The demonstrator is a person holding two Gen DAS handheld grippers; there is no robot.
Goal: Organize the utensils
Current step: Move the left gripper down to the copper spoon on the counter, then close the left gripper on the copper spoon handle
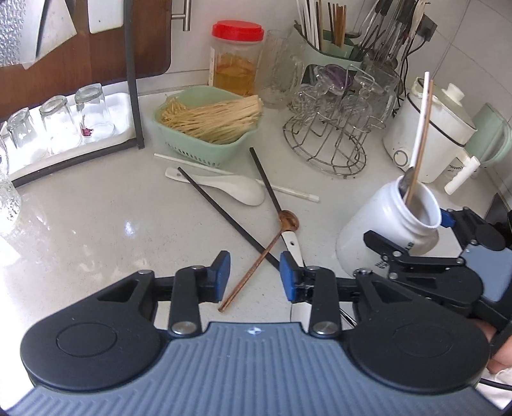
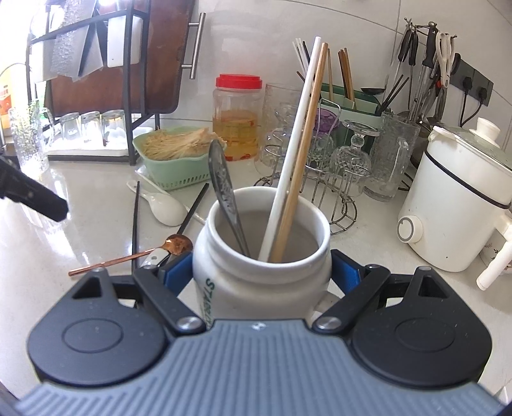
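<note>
Countertop (image 1: 96, 224), contents listed left to right.

Drying tray: three clear tumblers (image 1: 57, 124), upside down in a row, beneath a dark metal rack.

One green basket (image 1: 204, 140) holding one bundle of pale thin sticks.

One jar with a red lid (image 1: 237, 30), amber contents, behind the basket.

Loose utensils on the counter, in front of the basket:
- one white chopstick (image 1: 288, 190), lying flat, passing behind the spoon;
- one white ceramic spoon (image 1: 236, 188);
- two black chopsticks (image 1: 220, 211), splayed apart, one crossing the spoon's handle;
- one copper spoon (image 1: 256, 259), bowl away from the camera, handle running between the left gripper's pads;
- one white-handled utensil (image 1: 292, 243), partly hidden, type not clear.

Left gripper (image 1: 255, 276): partly open, empty; blue pads either side of the copper spoon's handle, not pressing on it.

One wire rack (image 1: 323, 140) carrying several glasses, count unclear.

One white jar (image 2: 256, 272), green lettering, tilted in the left wrist view. Contents: one metal spoon (image 2: 224, 188), bowl up; one white chopstick (image 2: 297, 140); one wooden chopstick (image 2: 307, 153). Three items in all.

Right gripper (image 2: 260, 275): clamped on the white jar, one blue pad on each side of its body.

One white electric pot (image 2: 457, 204), far right.
</note>
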